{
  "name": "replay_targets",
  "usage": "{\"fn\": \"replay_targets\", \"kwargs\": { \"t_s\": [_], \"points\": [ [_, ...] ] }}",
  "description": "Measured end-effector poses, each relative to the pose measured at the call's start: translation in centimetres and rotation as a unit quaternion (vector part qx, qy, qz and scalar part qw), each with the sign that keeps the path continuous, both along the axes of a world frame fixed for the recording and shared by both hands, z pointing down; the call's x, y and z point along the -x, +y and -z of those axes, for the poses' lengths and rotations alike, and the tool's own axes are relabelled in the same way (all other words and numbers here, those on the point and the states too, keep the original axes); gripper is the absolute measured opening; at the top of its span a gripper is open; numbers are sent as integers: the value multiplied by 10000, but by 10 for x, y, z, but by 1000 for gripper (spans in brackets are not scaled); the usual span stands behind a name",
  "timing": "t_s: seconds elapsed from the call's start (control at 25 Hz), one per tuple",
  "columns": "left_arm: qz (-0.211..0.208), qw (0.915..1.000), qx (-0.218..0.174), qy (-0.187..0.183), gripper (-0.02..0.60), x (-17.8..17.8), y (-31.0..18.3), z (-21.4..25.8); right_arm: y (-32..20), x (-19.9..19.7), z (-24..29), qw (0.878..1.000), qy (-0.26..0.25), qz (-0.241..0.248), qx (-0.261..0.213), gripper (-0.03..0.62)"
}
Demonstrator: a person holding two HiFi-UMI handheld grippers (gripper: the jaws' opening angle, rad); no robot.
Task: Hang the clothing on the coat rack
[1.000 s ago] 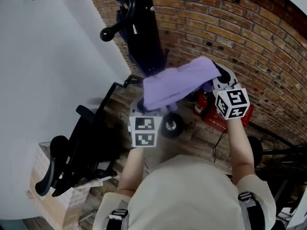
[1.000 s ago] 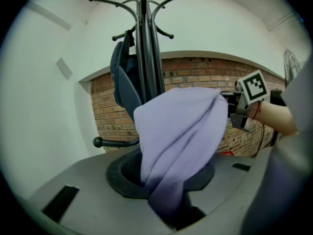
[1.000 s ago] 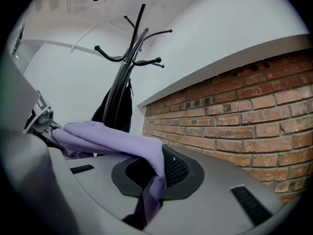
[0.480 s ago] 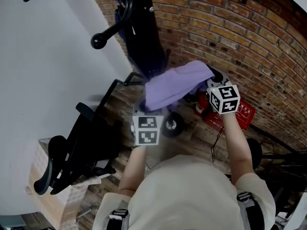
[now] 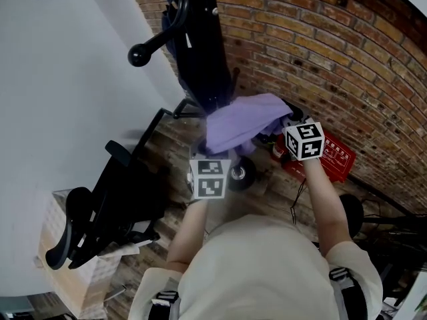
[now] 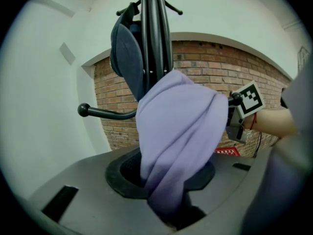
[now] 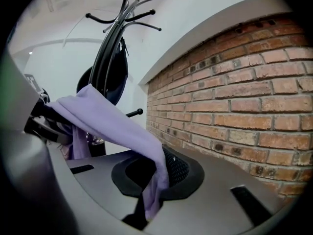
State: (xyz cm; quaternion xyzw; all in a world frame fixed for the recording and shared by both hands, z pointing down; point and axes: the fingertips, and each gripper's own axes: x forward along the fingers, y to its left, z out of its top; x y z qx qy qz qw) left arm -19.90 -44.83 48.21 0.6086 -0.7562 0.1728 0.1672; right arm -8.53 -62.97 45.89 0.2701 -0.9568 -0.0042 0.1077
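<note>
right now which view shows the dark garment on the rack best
The left gripper view: the dark blue garment hangs large and clear on the coat rack, above the purple cloth. The right gripper view shows it small and shadowed; the head view, foreshortened from above.

A lilac garment [image 5: 240,122] droops, bunched, just beside the black coat rack [image 5: 203,52].

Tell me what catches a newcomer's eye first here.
A soft lilac cloth garment stretches between the left gripper and the right gripper, each clamped on one end of it, in the middle of the head view. Just behind stands a tall black metal coat rack with a dark blue item hanging on it, beside a red brick wall.
</note>
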Motion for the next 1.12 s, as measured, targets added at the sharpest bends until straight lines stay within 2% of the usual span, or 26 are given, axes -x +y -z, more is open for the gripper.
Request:
{"fn": "replay_targets", "kwargs": {
  "t_s": [0.32,0.64,1.12],
  "points": [
    [46,10000,50,42,141,-5,-5,-11,15,8,-41,9993,152,115,335,16],
    [44,9999,-20,137,163,-13,-12,-27,52,15,-81,9966,281,384,670,16],
    [-26,9993,-247,288,179,-28,-20,-37,112,24,-103,9910,-10,744,1109,16]
  ]
}}
